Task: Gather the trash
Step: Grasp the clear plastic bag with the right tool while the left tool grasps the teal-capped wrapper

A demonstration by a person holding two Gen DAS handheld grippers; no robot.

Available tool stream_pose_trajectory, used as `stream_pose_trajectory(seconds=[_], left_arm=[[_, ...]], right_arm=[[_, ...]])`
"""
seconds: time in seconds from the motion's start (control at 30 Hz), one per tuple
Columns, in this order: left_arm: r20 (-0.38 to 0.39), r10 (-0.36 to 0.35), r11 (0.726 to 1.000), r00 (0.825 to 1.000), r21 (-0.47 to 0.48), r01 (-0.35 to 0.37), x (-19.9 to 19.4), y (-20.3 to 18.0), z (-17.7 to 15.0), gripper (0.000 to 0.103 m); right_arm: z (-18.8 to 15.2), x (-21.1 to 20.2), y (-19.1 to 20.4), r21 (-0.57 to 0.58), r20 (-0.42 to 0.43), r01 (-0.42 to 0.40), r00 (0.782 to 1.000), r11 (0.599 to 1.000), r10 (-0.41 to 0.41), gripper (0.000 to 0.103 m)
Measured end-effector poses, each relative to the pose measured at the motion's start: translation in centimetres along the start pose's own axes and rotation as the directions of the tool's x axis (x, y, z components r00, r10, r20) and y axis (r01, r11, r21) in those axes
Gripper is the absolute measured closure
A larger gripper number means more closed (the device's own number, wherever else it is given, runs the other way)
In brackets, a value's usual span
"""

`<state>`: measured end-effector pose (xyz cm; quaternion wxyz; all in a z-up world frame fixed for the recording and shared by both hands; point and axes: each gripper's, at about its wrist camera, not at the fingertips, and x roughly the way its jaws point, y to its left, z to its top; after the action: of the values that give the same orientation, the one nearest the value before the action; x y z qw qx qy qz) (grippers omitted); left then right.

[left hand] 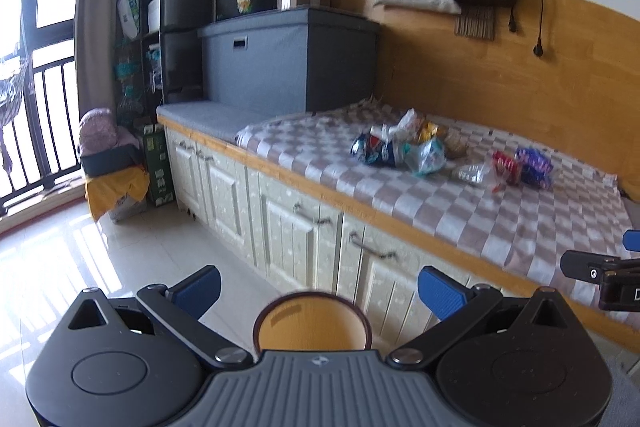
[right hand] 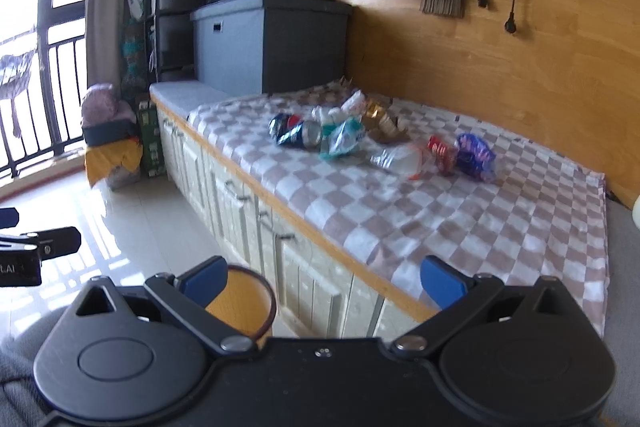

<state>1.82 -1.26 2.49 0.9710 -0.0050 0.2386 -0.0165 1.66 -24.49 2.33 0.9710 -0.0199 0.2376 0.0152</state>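
Two sets of tongs are hanging back from the counter (right hand: 280,215), both spread wide and carrying nothing, so my read is the pickup has not started.

The counter is running along the wood-panelled wall, with a checked cloth (right hand: 460,227) covering its top; all the trash is sitting on that cloth toward the wall side, well apart from both tools.

A grey storage box (left hand: 288,59) is standing at the far end of the counter, clear of the trash.

A round wooden bin (left hand: 312,323) is sitting on the floor just below the left tongs (left hand: 320,291), against the cabinet fronts. It is looking empty and is probably placed there as the drop point, close to hand.

The trash is lying in two clumps. The bigger pile (right hand: 336,131) is mixing a crushed blue can (right hand: 296,133), a teal wrapper and gold foil, pieces touching and overlapping. The smaller clump is sitting to its right: a clear plastic bag (right hand: 400,159), a red can (right hand: 442,153), a blue-purple packet (right hand: 476,155).

The right tongs (right hand: 324,279) are pointing at that stretch of counter. Nothing is blocking the reach, though the overlapping pieces may be coming up together. Frames are slightly blurred.
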Motion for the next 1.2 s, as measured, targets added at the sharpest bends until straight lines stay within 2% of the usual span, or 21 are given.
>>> stream_pose_trajectory(seconds=[0.23, 0.4, 0.53, 0.63, 0.77, 0.9, 1.0, 1.1, 1.2], left_arm=[[0.096, -0.017, 0.999, 0.995, 0.03, 0.014, 1.1, -1.4, 4.4, 0.0], [0.143, -0.034, 0.999, 0.989, 0.044, 0.028, 3.4, -2.5, 7.9, 0.0], [0.164, -0.053, 0.998, 0.985, 0.047, 0.045, 5.9, -3.4, 10.6, 0.0], [0.159, -0.073, 0.997, 0.985, 0.044, 0.067, 8.3, -3.9, 12.4, 0.0], [0.158, -0.107, 0.994, 0.982, 0.035, 0.103, 12.0, -4.7, 14.4, 0.0], [0.147, -0.157, 0.987, 0.977, 0.007, 0.158, 16.0, -5.8, 16.0, 0.0], [0.117, -0.169, 0.986, 0.979, 0.021, 0.168, 19.4, -7.2, 17.1, 0.0], [0.081, -0.168, 0.985, 0.982, 0.04, 0.165, 22.6, -8.8, 17.8, 0.0], [0.046, -0.176, 0.984, 0.983, 0.012, 0.176, 25.4, -10.0, 18.3, 0.0]], right_arm=[[4.2, 0.1, -1.6, 0.026, 0.093, 0.027, 0.995, 0.999, -0.029, 0.0], [7.9, 1.7, -3.2, 0.038, 0.147, 0.071, 0.986, 0.997, -0.075, 0.0], [10.6, 3.8, -4.6, 0.056, 0.16, 0.082, 0.983, 0.995, -0.09, 0.0], [12.7, 6.8, -5.9, 0.091, 0.142, 0.088, 0.985, 0.992, -0.1, 0.0], [14.4, 11.8, -7.0, 0.156, 0.082, 0.146, 0.984, 0.977, -0.161, 0.0], [15.0, 17.0, -8.6, 0.228, 0.01, 0.191, 0.98, 0.955, -0.199, 0.0], [15.1, 20.8, -10.6, 0.322, -0.038, 0.188, 0.982, 0.928, -0.185, 0.0], [14.7, 24.0, -12.7, 0.433, -0.055, 0.162, 0.987, 0.887, -0.153, 0.0], [13.9, 26.5, -14.6, 0.546, -0.061, 0.167, 0.985, 0.821, -0.16, 0.0]])
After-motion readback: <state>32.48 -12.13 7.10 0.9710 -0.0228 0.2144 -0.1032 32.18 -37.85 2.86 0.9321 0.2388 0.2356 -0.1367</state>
